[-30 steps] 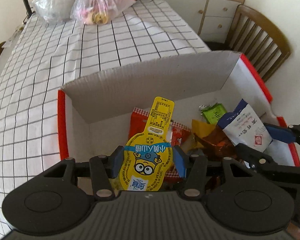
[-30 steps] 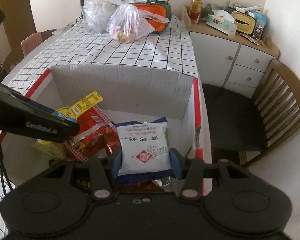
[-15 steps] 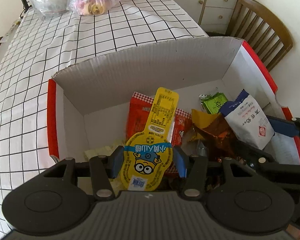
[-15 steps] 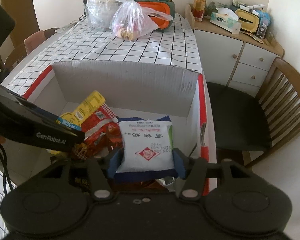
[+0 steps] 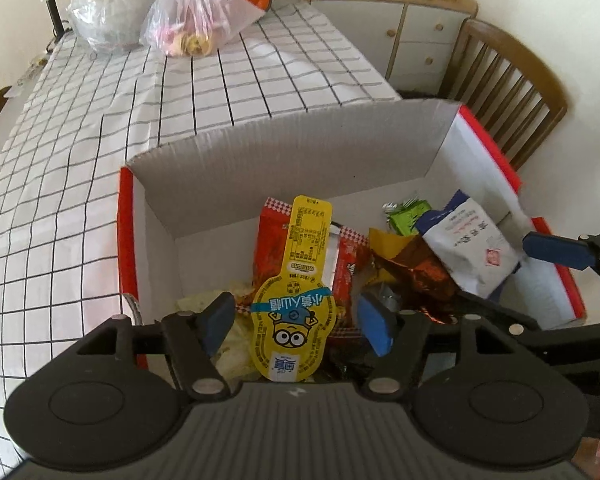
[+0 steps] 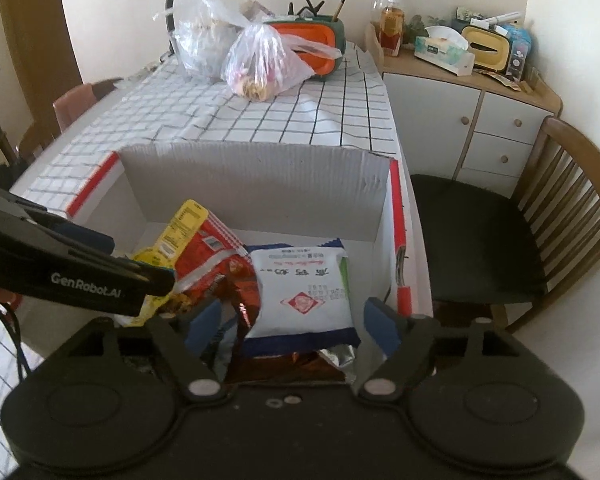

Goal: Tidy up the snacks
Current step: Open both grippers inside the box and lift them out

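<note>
A white cardboard box with red edges [image 5: 292, 160] [image 6: 256, 184] stands on the checked tablecloth and holds several snacks. My left gripper [image 5: 296, 324] is open over the box; the yellow Minion snack pack [image 5: 296, 300] lies between its blue pads, loose on the pile, and also shows in the right wrist view [image 6: 180, 232]. My right gripper [image 6: 292, 322] is open; the white and blue snack bag [image 6: 304, 288] [image 5: 472, 252] rests between its pads on the other snacks. A red packet [image 5: 268, 240] and a brown wrapper [image 5: 416, 268] lie beneath.
Two tied plastic bags [image 6: 260, 64] and an orange and green holder [image 6: 312, 36] stand at the table's far end. A wooden chair with a black seat [image 6: 480, 240] is to the right of the box. A white cabinet [image 6: 472, 120] is behind it.
Both grippers have opened and let go of their snacks: the Minion pack and the white bag now lie in the box. Both grippers have drawn back and up a little.
</note>
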